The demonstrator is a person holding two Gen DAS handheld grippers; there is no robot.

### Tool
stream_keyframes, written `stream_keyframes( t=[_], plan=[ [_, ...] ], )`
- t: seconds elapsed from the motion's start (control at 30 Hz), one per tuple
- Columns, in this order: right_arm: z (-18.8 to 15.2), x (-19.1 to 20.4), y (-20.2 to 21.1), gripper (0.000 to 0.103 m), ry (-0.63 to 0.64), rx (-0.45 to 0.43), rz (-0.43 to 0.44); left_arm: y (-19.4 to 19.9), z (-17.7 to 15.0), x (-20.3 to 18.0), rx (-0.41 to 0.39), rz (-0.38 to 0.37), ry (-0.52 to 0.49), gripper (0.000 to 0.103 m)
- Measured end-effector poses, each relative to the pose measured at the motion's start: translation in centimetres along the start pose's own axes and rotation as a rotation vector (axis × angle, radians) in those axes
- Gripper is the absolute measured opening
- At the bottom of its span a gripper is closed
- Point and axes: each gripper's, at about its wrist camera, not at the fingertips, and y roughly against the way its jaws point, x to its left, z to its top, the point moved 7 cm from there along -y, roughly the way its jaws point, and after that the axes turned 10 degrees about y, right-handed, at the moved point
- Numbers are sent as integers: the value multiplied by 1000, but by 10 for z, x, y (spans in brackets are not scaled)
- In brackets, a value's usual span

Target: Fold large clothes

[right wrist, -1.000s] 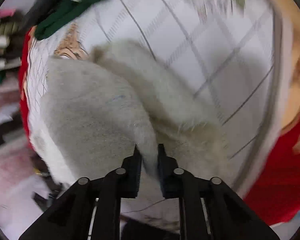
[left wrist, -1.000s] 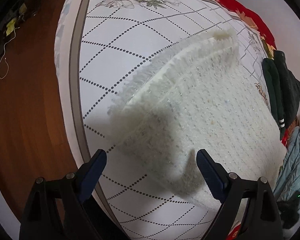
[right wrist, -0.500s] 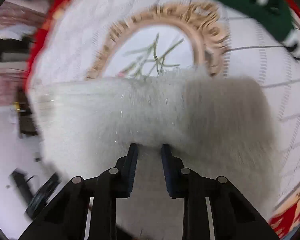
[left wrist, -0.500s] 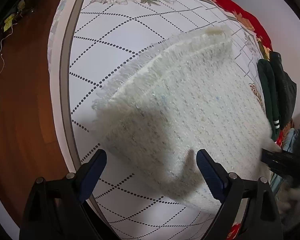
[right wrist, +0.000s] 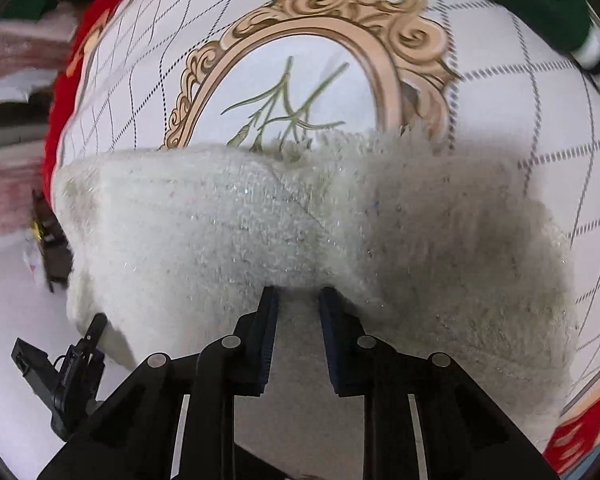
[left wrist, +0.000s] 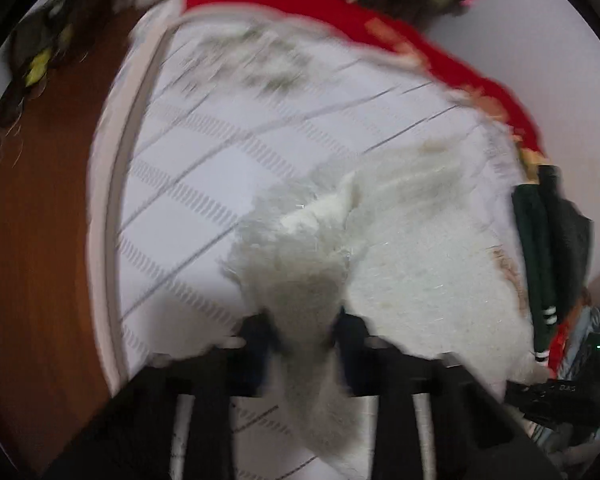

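White fuzzy garment, on bed. Left tongs just closed, pinching its lower-centre edge; right tongs narrow, gripping fabric. Advice: lift together, edges aligned.

Right gripper pinching fluffy white garment — on patterned bedspread

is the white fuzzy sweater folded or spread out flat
Folded: the white fuzzy sweater lies doubled in a compact block on the bed cover, with both grippers pinching its edge.
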Motion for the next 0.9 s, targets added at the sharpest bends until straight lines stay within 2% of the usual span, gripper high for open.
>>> stream_keyframes(
  t=[0.07,0.1,0.13,0.17,0.23,0.37,0.4,0.5,0.6,0.67,0.73,0.83,0.87,0.9],
  plan=[
    [-7,-7,4,23,-39,-16,37,12,8,-23,-26,-133,-55,17],
    [-10,-9,5,23,-51,-20,49,13,10,-26,-21,-170,-68,17],
    [-14,-11,7,23,-67,-25,61,10,11,-30,11,-227,-78,22],
    [-18,-18,16,23,-76,-27,69,2,12,-29,48,-248,-74,25],
    [-24,-20,22,23,-97,-28,88,-22,12,-19,114,-256,-50,47],
    [-40,-34,45,24,-84,-20,104,-57,11,-8,200,-360,35,52],
    [-43,-33,47,25,-78,-17,101,-61,9,-11,212,-373,40,59],
    [-51,-32,55,37,-78,-15,106,-66,12,-29,194,-354,15,61],
    [-59,-28,54,38,-76,-10,100,-62,13,-32,198,-320,56,61],
    [-60,-23,50,38,-91,-8,105,-47,17,-18,191,-317,131,61],
    [-59,-22,49,38,-105,-9,115,-33,18,0,166,-274,147,61],
    [-58,-23,46,38,-119,-12,113,-32,-2,20,252,-278,177,61],
    [-56,-23,43,38,-120,-8,112,-42,-14,23,313,-309,204,61],
    [-53,-20,39,38,-123,-5,110,-47,-18,21,329,-321,212,61]
  ],
)
